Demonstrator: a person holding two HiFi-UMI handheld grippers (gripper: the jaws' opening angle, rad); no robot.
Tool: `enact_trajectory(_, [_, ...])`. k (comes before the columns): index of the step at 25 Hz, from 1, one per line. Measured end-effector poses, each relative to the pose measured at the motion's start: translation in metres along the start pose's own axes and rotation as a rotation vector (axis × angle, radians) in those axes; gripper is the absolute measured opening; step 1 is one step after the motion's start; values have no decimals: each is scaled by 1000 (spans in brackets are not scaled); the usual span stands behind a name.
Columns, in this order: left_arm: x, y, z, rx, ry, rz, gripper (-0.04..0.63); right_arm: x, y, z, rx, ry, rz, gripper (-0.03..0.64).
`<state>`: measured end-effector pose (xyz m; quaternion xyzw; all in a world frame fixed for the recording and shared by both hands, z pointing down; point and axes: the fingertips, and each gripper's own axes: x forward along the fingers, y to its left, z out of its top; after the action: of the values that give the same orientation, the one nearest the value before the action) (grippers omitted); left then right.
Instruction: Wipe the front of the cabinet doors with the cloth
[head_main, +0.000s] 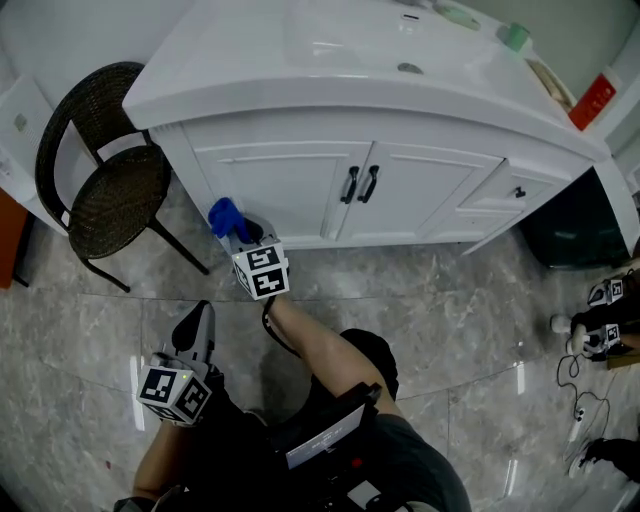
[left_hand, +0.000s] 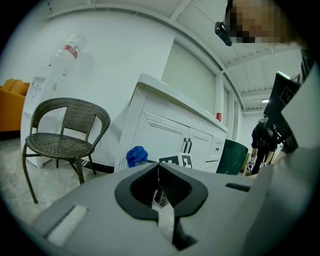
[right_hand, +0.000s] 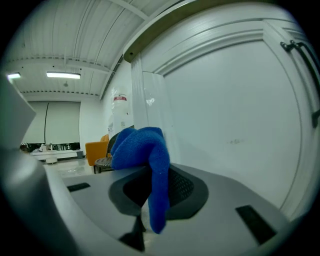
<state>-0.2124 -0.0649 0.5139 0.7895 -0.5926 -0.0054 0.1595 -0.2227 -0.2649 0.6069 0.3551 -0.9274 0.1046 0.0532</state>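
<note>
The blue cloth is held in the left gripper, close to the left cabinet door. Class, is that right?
No. The right gripper holds the blue cloth, as the right gripper view shows; it is close to the left cabinet door.

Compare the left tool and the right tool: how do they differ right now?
The right tool is shut on a blue cloth; the left tool is shut on nothing. The right tool sits by the cabinet door; the left tool hangs back over the floor. Both carry a marker cube.
</note>
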Motion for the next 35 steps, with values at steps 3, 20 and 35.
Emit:
enact_trajectory(3, [11, -11, 1, 8, 0, -31, 3, -17, -28, 0, 3, -7, -55, 49])
enact_trajectory(20, [62, -88, -17, 12, 37, -229, 3, -154, -200, -22, 105, 4, -440, 49])
enact_trajectory(35, [47, -50, -17, -27, 39, -135, 3, -48, -36, -43, 115, 14, -29, 49])
